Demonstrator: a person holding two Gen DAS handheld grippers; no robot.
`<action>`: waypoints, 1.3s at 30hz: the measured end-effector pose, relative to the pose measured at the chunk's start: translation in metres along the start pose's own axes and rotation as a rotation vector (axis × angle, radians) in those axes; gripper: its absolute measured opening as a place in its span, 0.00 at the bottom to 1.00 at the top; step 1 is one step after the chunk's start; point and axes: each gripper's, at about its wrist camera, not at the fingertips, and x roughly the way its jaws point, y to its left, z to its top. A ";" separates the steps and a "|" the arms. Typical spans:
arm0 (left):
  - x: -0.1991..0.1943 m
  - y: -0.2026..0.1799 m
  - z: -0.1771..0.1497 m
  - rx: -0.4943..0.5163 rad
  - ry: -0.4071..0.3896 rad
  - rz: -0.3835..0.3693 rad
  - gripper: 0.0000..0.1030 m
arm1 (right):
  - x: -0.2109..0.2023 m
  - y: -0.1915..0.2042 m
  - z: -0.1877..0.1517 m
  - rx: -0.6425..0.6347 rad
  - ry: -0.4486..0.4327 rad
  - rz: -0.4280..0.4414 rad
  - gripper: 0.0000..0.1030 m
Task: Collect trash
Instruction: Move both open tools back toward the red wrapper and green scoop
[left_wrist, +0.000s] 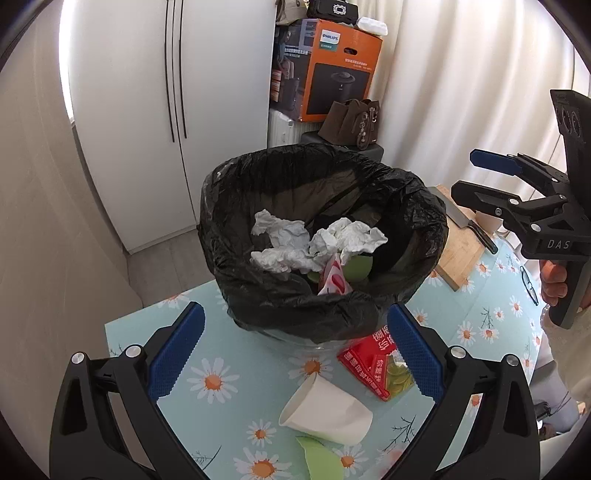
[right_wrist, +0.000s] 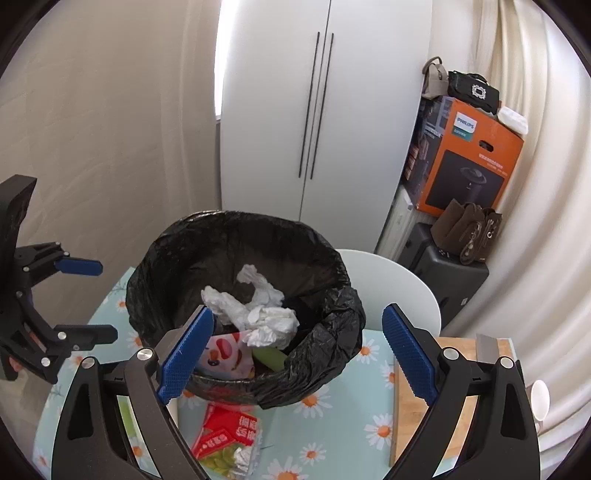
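Note:
A bin lined with a black bag (left_wrist: 321, 236) (right_wrist: 243, 306) stands on the daisy tablecloth (left_wrist: 229, 373). It holds crumpled white tissues (left_wrist: 295, 243) (right_wrist: 258, 314), a red-and-white wrapper (left_wrist: 334, 282) and green scraps. On the table in front of the bin lie a white paper cup (left_wrist: 327, 411) on its side, a red snack packet (left_wrist: 376, 363) (right_wrist: 229, 439) and a green scrap (left_wrist: 319, 459). My left gripper (left_wrist: 295, 358) is open and empty above the cup. My right gripper (right_wrist: 297, 356) is open and empty over the bin's near rim; it also shows in the left wrist view (left_wrist: 469, 173).
A wooden cutting board (left_wrist: 461, 251) (right_wrist: 417, 402) with a cleaver (left_wrist: 463, 218) lies right of the bin. Glasses (left_wrist: 530, 286) lie on the cloth. A white chair back (right_wrist: 399, 291), white cabinet (right_wrist: 317, 110), orange box (right_wrist: 469, 162) and brown bag (right_wrist: 469, 230) stand behind.

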 end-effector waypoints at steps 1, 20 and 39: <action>-0.002 -0.001 -0.004 -0.008 0.003 0.007 0.94 | -0.001 0.001 -0.002 -0.006 0.002 0.007 0.86; -0.015 -0.013 -0.075 -0.129 0.085 0.105 0.94 | -0.015 0.007 -0.047 -0.042 0.070 0.088 0.86; 0.026 -0.032 -0.138 -0.134 0.207 0.086 0.94 | 0.008 0.019 -0.117 -0.099 0.236 0.111 0.86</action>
